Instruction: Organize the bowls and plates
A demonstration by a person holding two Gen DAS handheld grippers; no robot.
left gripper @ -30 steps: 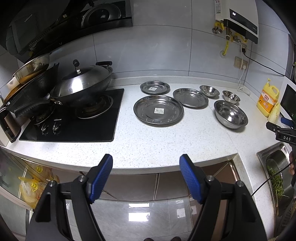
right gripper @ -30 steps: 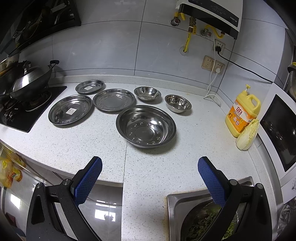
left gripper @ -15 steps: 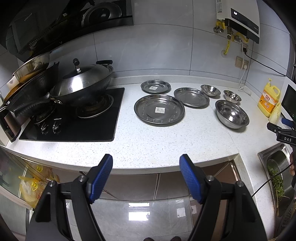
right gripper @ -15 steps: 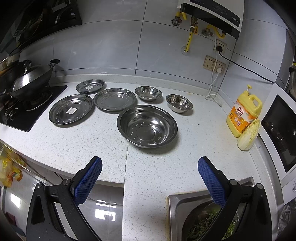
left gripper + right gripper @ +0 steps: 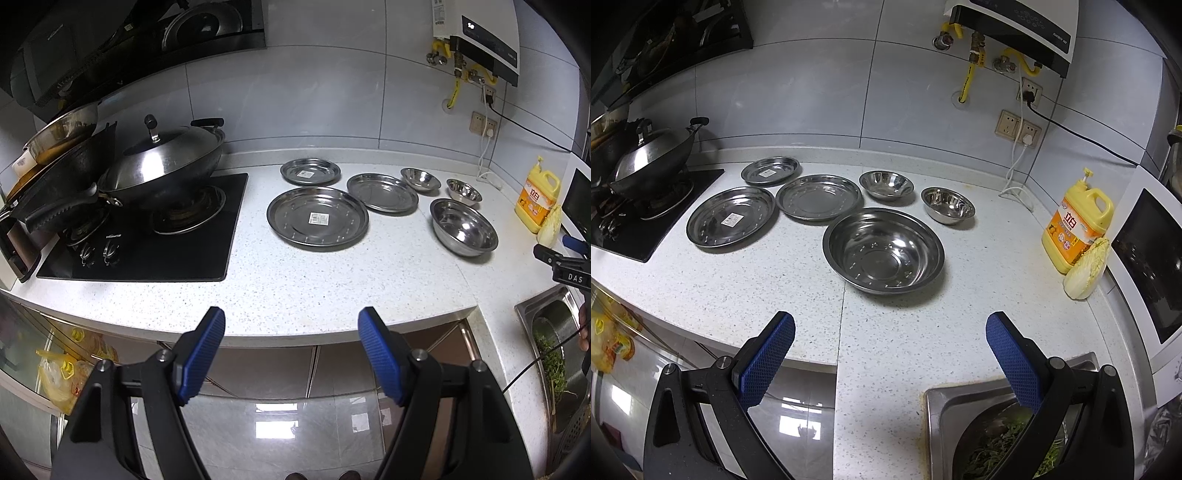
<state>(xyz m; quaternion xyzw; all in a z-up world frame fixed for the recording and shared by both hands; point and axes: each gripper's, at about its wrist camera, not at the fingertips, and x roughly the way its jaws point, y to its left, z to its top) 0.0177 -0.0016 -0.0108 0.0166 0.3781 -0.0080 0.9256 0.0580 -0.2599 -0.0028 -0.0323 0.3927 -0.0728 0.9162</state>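
- Three steel plates lie on the white speckled bench: a large plate just beside the hob, a mid-sized plate to its right, and a small plate near the back edge.
- The large and small plates each bear a white sticker; the mid-sized one shows none.
- Three steel bowls stand to the right of the plates: a large bowl nearest the front edge, and two small ones behind it, the left small bowl and the right small bowl.
- All six pieces sit apart, none stacked.
- The left hand-held gripper hangs in front of the bench's front edge, its blue pads spread wide with nothing between them.
- The right hand-held gripper hovers over the front edge by the sink, likewise wide open and empty.
- One yellow detergent bottle and one cabbage stand at the bench's right end.
- One lidded wok sits on the hob.
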